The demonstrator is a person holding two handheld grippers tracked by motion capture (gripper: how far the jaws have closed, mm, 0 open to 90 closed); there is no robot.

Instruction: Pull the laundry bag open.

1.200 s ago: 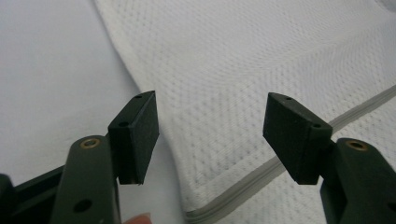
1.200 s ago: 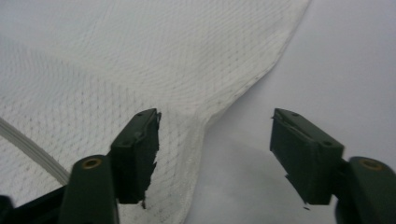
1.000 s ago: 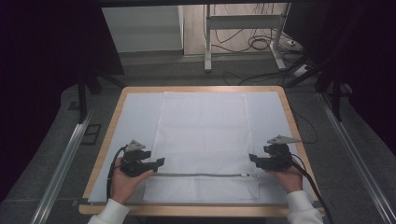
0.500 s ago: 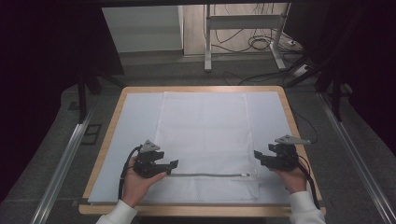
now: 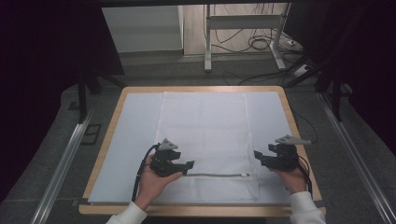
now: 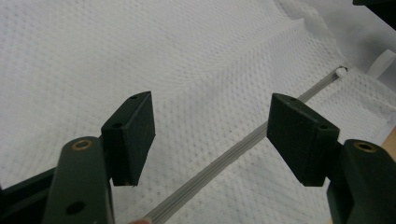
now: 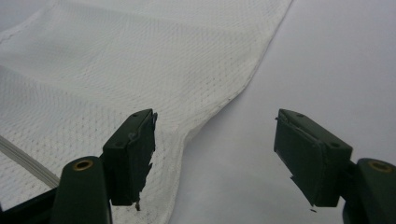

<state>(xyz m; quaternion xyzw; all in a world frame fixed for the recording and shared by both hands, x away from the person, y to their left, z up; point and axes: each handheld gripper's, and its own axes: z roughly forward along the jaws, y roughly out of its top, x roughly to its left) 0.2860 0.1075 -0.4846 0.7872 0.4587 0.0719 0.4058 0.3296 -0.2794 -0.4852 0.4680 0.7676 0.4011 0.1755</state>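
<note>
A white mesh laundry bag (image 5: 205, 135) lies flat on the pale sheet, its grey zipper (image 5: 215, 175) running across near the front edge, with the white zipper pull (image 5: 246, 175) at the right end. My left gripper (image 5: 187, 166) hovers open over the zipper's left end; in the left gripper view the zipper (image 6: 224, 158) passes between the spread jaws and the pull (image 6: 342, 72) lies far off. My right gripper (image 5: 257, 156) stands open at the bag's right edge, where the mesh hem (image 7: 219, 107) meets the bare sheet (image 7: 327, 56).
The wooden table (image 5: 289, 112) carries a pale blue-white sheet (image 5: 135, 126). Beyond the far edge stand a metal frame with cables (image 5: 252, 42) on the floor. Rails (image 5: 65, 163) run along both sides of the table.
My left gripper has shifted rightward onto the bag, above the zipper's left end. My right gripper has drifted slightly right and toward the front. Both remain open.
</note>
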